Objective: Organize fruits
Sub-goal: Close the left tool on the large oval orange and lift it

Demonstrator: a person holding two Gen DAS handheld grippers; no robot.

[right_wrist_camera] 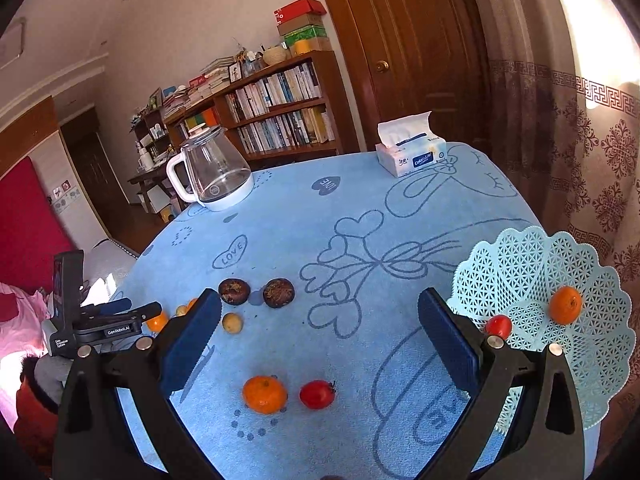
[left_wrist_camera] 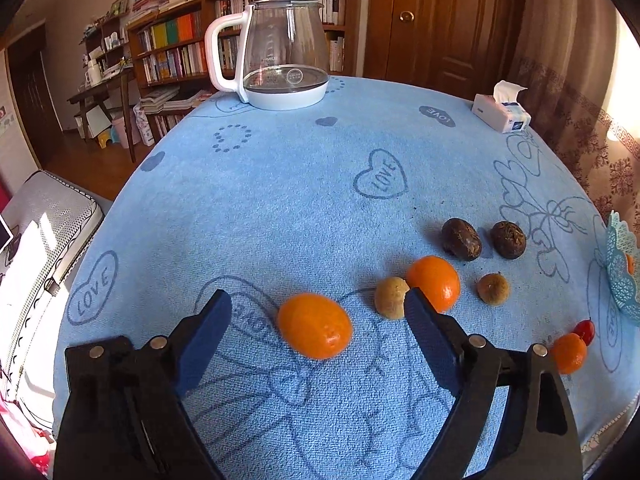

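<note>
Left wrist view. Left gripper (left_wrist_camera: pixel 318 304), lower centre, jaws spread, touching nothing. A mandarin (left_wrist_camera: pixel 315 325) lay on the blue cloth of the counter (left_wrist_camera: pixel 280 184) between the jaws, apart from both pads. Right of it, a tan fruit (left_wrist_camera: pixel 390 297) just beside a second mandarin (left_wrist_camera: pixel 434 282), both partly behind the right finger. Further right, another tan fruit (left_wrist_camera: pixel 493 288). Above these, two dark fruits (left_wrist_camera: pixel 461 239) (left_wrist_camera: pixel 508 239) side by side, apart. Lower right, a third mandarin (left_wrist_camera: pixel 568 352) with a tomato (left_wrist_camera: pixel 585 331) just behind it. Basket (left_wrist_camera: pixel 622 276) at the right edge, mostly cut off. Kettle (left_wrist_camera: pixel 280 48), upper centre; tissue pack (left_wrist_camera: pixel 502 114), upper right.

Right wrist view. Right gripper (right_wrist_camera: pixel 320 312), lower centre, jaws spread, empty. Between the jaws, low in the frame, a mandarin (right_wrist_camera: pixel 265 394) and a tomato (right_wrist_camera: pixel 317 394) side by side on the cloth. Pale blue lattice basket (right_wrist_camera: pixel 532 256), right, holding one mandarin (right_wrist_camera: pixel 565 305); a second tomato (right_wrist_camera: pixel 499 326) at its left rim, whether inside or outside cannot be told. Two dark fruits (right_wrist_camera: pixel 234 291) (right_wrist_camera: pixel 279 292), centre left, with a tan fruit (right_wrist_camera: pixel 232 322) below them. Left gripper's body (right_wrist_camera: pixel 100 324) at the left edge, its jaws hidden. Kettle (right_wrist_camera: pixel 212 168), upper left; tissue pack (right_wrist_camera: pixel 410 152), upper centre.
</note>
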